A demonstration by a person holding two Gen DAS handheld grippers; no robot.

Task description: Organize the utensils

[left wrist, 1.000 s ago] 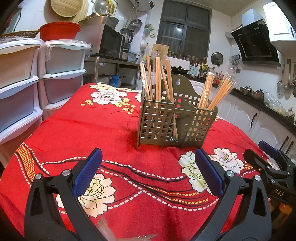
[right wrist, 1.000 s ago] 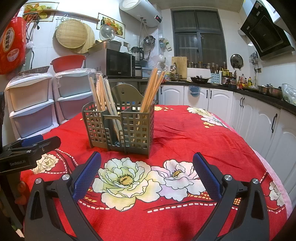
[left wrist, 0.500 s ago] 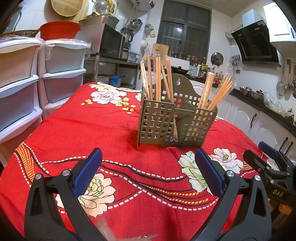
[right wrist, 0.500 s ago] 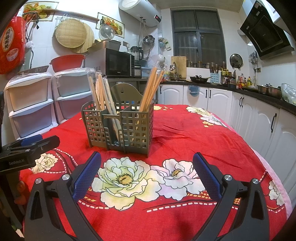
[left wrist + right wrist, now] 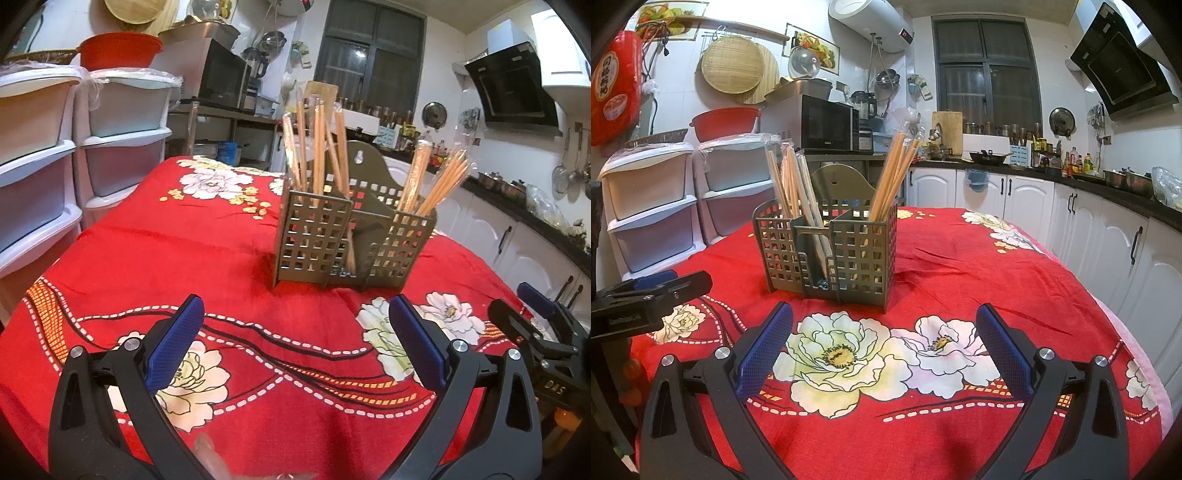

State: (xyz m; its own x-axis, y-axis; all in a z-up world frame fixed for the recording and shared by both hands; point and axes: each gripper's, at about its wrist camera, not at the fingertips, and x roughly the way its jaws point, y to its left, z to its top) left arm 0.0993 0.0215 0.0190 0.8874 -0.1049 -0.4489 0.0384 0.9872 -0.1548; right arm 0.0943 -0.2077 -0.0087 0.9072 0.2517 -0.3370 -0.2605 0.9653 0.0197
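A grey-green lattice utensil holder (image 5: 351,240) stands upright on the red flowered tablecloth (image 5: 184,258); it also shows in the right wrist view (image 5: 831,251). Wrapped wooden chopsticks stand in its left compartment (image 5: 317,147) and in its right compartment (image 5: 432,181). My left gripper (image 5: 295,339) is open and empty, low over the cloth in front of the holder. My right gripper (image 5: 882,339) is open and empty, also short of the holder. Each gripper shows at the edge of the other's view: the right one (image 5: 546,332) and the left one (image 5: 646,295).
White plastic drawer units (image 5: 74,147) stand off the table's left side. White kitchen cabinets (image 5: 1108,240) and a dark counter run along the right. A microwave (image 5: 827,123) sits behind the table.
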